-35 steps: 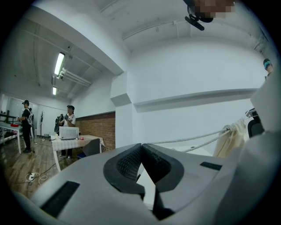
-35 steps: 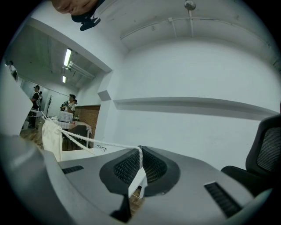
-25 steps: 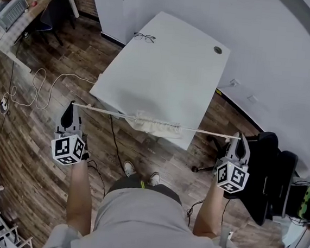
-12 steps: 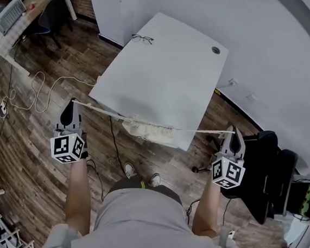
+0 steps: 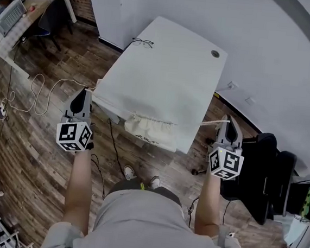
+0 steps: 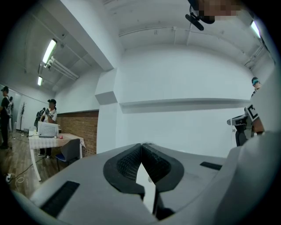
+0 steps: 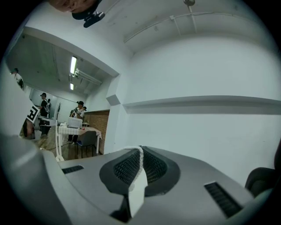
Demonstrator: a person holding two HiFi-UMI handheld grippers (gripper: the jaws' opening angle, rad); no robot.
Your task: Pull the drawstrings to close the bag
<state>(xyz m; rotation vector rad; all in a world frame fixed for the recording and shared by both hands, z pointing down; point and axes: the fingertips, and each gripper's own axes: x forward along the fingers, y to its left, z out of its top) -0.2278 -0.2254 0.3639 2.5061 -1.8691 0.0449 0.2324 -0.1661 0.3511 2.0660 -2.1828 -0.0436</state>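
Right gripper view: fingers point(image 7: 125, 169) clamped on the white drawstring point(image 7: 137, 189). Left gripper view: fingers point(image 6: 127, 163) pressed shut, with a pale strip of it pinched between them. Only the head view shows the bag point(image 5: 153, 130). It hangs off the bench point(image 5: 171, 68) edge with its mouth gathered, between the left gripper point(image 5: 84, 93) and the right gripper point(image 5: 228, 121).

It had the look of a plain office or lab workroom; a white desk point(image 5: 170, 78) with a cable grommet point(image 5: 215, 53) stood on a wood-plank floor point(image 5: 26, 157) against bare white walls point(image 5: 270, 55); a black office chair point(image 5: 268, 170) sat just beside it; loose white cable point(image 5: 72, 80) trailed over the boards; further off, by a brick wall point(image 6: 79, 129), people point(image 6: 52, 112) stood at another table point(image 6: 57, 141) under ceiling tube lights point(image 6: 49, 50).
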